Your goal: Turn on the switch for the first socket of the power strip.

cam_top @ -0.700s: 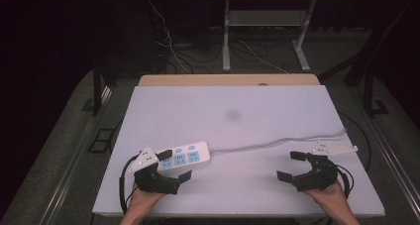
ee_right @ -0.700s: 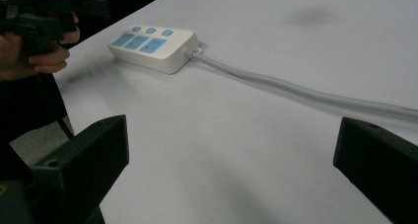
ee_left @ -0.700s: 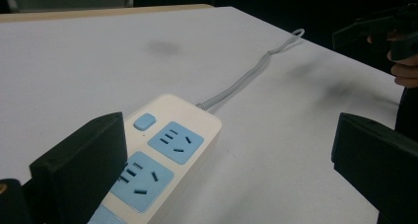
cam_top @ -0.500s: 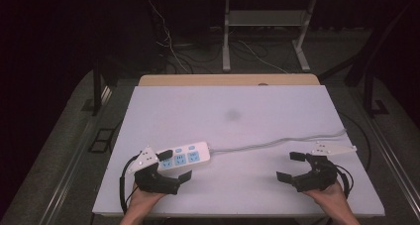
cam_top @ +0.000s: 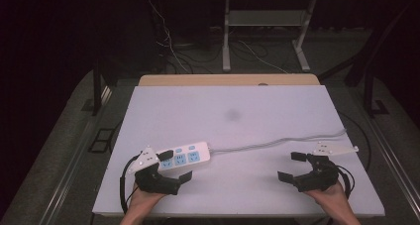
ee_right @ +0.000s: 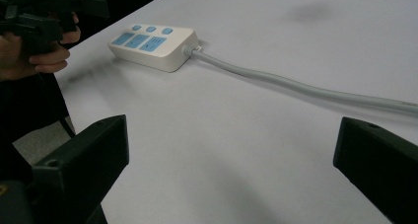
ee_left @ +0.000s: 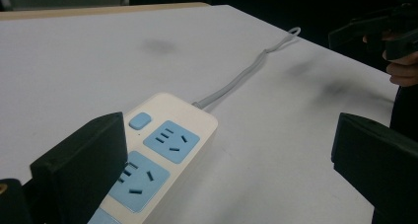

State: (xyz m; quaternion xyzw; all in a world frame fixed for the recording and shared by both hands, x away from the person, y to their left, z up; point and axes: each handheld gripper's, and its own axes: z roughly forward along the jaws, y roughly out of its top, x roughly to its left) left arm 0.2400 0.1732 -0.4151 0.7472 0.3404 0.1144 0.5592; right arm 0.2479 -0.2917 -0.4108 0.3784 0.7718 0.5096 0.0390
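A white power strip point(cam_top: 184, 156) with blue sockets lies at the table's front left, and its grey cable point(cam_top: 277, 143) runs off to the right edge. My left gripper point(cam_top: 176, 165) is open at the strip's near end. In the left gripper view the strip point(ee_left: 162, 150) lies just inside the left jaw, and neither jaw presses on it. My right gripper point(cam_top: 292, 166) stands open over bare table at the front right, near the cable point(ee_right: 296, 88). Farther off, the right gripper view shows the strip point(ee_right: 150, 46) and the other hand point(ee_right: 39, 36).
The white table top point(cam_top: 233, 96) has a faint dark smudge point(cam_top: 232, 115) near its middle and a wooden strip point(cam_top: 228, 80) along its far edge. Beyond it stand metal desk legs point(cam_top: 226, 41) and loose cables on a dark floor.
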